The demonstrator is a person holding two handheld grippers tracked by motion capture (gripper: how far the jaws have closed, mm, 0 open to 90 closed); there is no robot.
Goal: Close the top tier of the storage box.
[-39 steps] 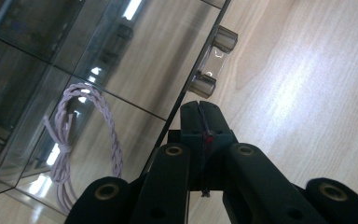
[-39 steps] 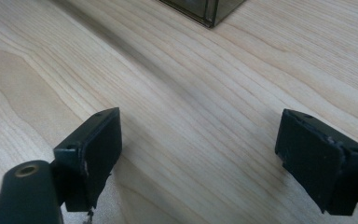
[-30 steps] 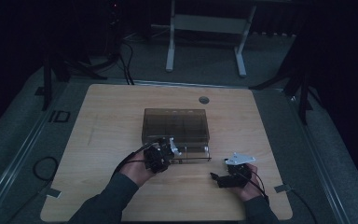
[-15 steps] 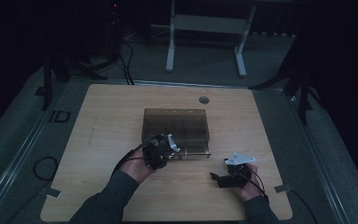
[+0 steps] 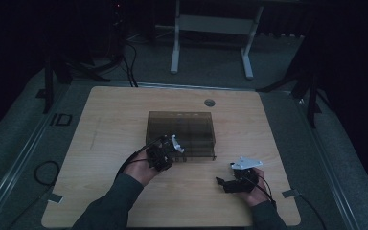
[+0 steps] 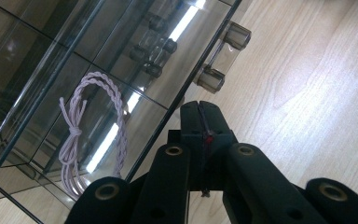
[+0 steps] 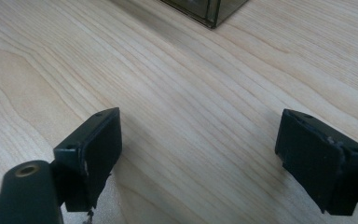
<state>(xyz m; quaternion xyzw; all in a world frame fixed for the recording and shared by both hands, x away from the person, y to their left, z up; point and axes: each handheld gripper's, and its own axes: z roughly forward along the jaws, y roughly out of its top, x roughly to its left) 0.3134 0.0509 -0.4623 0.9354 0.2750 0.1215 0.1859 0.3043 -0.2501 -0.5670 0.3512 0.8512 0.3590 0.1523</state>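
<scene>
Smoked-plastic organiser box (image 5: 181, 132) sits mid-counter (image 5: 105, 124). My left gripper (image 5: 168, 152) is at its near edge, roughly the box's 7 o'clock corner. Left gripper view: my left gripper (image 6: 200, 114) has its jaws pressed fully together with nothing between them, tips just beside the box's front wall. The box's clear handle (image 6: 223, 58) is at 12 to 1 o'clock from the tips, close but not touching. Can't tell whether the tips contact the wall.

That same view also shows, through the wall, a braided pale cord (image 6: 93, 126) coiled and knotted in one compartment, at 9 o'clock from the tips. The high view is too dark to make that out.

My right gripper (image 5: 227, 182) rests at the box's 5 o'clock, well apart. Right gripper view: jaws spread wide over bare wood, holding nothing, box corner (image 7: 209, 11) at 12 o'clock.
</scene>
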